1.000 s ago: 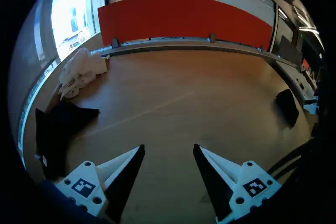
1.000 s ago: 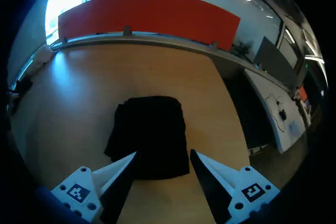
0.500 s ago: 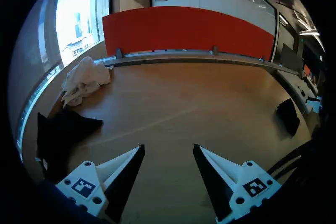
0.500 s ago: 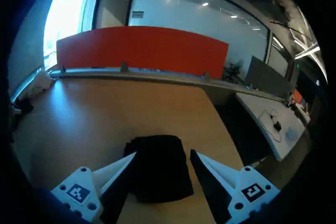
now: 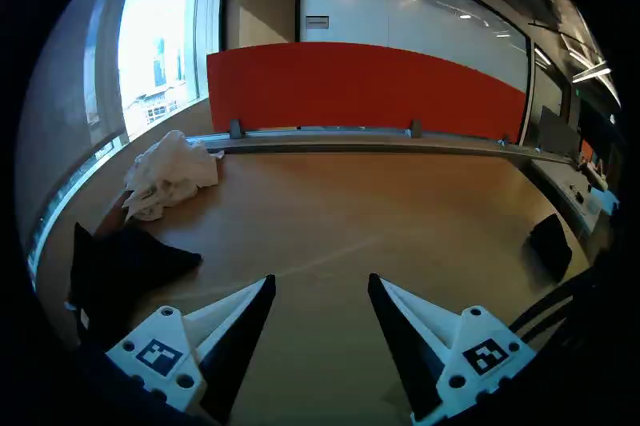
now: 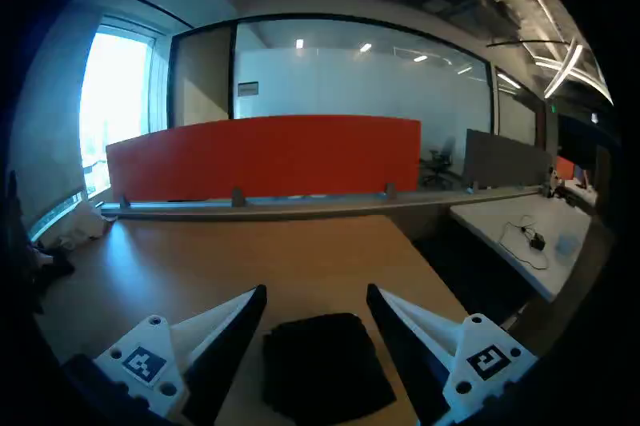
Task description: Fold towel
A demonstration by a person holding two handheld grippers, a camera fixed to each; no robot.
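A folded black towel lies on the wooden table just below and ahead of my open right gripper, whose fingers hold nothing. The same folded towel appears near the table's right edge in the left gripper view. My left gripper is open and empty above bare wood. A loose black cloth lies crumpled at the left, and a crumpled white towel sits behind it near the window.
A red divider panel runs along the far edge of the table. A window is at the left. A white desk with a cable stands to the right, across a gap.
Both grippers have tilted upward and drawn back. The folded black towel has dropped low in the right gripper view, and more of the room and glass wall has come into sight.
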